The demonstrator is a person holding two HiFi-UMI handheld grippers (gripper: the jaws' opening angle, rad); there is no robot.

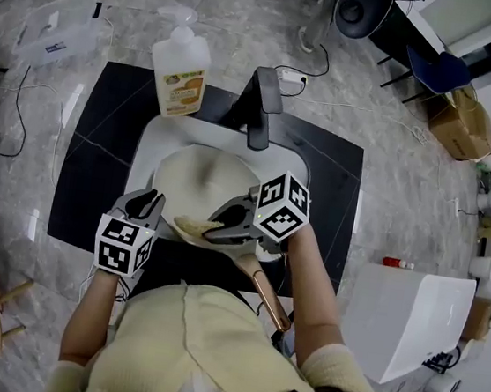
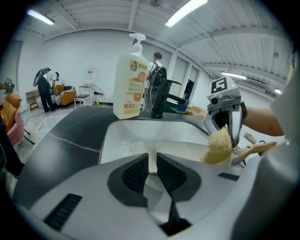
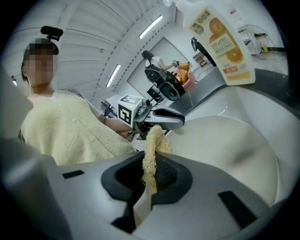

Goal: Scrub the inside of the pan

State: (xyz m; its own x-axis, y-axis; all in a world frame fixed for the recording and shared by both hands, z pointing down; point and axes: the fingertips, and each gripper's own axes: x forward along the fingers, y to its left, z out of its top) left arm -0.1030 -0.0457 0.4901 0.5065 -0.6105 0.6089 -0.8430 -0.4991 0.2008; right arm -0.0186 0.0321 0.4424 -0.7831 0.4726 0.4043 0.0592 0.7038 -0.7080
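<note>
the pan [image 1: 198, 180] is clenched at the rim by the left gripper [image 1: 145, 205], a sponge [image 1: 190, 225] by the right gripper [image 1: 213, 231]; scrubbing seems hardly begun.

Left gripper [image 1: 148, 205] jaws pinching pan [image 1: 197, 174] rim, right gripper [image 1: 216, 230] jaws clamping scrubber [image 1: 191, 225]

The pan [image 1: 197, 174] is being viewed from steeply overhead by the head view, and closely from opposite sides by both gripper views.

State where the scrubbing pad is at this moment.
Head view, centre: the scrubbing pad is clamped in the right tool at the near rim of the pan, just right of the left tool.
</note>
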